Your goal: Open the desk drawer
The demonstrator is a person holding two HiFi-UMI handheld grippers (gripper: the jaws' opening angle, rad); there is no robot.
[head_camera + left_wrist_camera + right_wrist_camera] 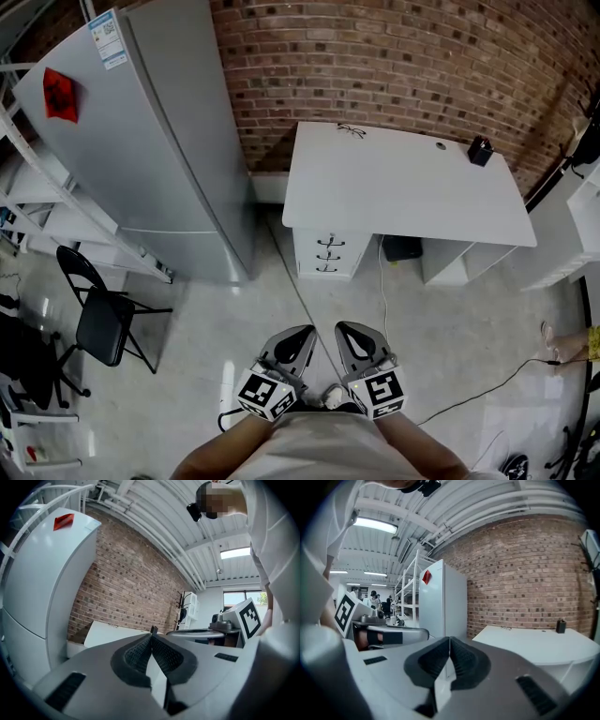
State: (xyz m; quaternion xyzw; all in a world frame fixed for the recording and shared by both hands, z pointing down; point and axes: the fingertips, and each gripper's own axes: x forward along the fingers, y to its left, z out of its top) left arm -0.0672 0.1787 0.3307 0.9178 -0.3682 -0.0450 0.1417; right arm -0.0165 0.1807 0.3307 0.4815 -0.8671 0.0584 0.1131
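Left gripper (302, 334) and right gripper (347, 332), fingers (136, 656) clenched empty, well short of desk drawers (328, 253); fridge (141, 141) beside.

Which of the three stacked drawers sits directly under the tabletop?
The top white drawer, its dark handle highest, at the white desk's left end; the middle drawer and bottom drawer lie below.

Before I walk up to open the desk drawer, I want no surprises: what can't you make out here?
Head view: drawers foreshortened under the desk top; handles too small to judge.
Views of left gripper, right gripper: their own bodies hide the drawers.
Head view: dark object under desk, shadowed.
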